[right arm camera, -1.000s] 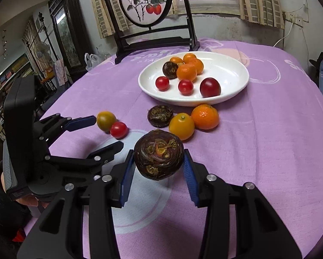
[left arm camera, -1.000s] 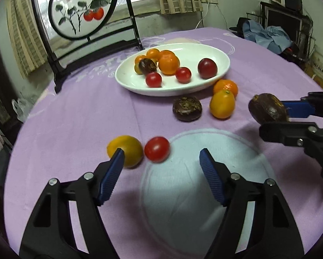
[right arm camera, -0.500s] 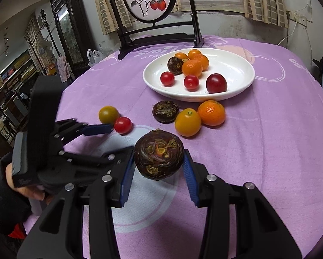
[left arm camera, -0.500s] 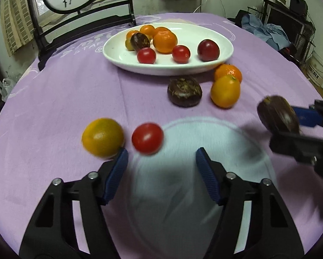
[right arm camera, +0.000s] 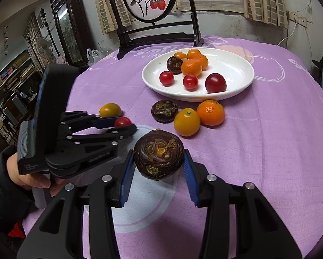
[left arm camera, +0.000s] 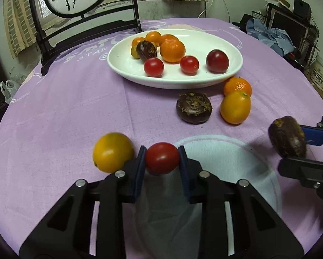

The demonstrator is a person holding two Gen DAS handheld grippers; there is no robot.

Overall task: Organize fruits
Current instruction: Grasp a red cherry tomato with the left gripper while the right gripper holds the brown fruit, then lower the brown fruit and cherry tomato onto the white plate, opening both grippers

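- Two fruits are held at once, one in each gripper; the rest lie either in the white plate [right arm camera: 243,84] at the far side of the table [right arm camera: 280,151] or loose on the purple cloth near it, which suggests that the plate is the collecting place and the loose ones are yet to be carried there.
- The left gripper [left arm camera: 162,158] is closed on the red cherry tomato [left arm camera: 162,158], low at the cloth; its blue pads [left arm camera: 141,161] are pressed against both sides of the tomato; the yellow-orange fruit [left arm camera: 112,158] sits just beside its left finger, apparently untouched.
- The right gripper [right arm camera: 158,158] is clamped around the dark brown fruit [right arm camera: 158,154], which is held clear above the pale round patch on the cloth; the jaws are set wider than the left ones, as the fruit is larger.
- Three more fruits are left loose by the plate's near rim: a second dark fruit [right arm camera: 164,111], a yellow citrus [right arm camera: 186,122] and an orange mandarin [right arm camera: 210,112], the last two touching.
- Several fruits are already in the plate, clustered at its far left, with room left at the right.
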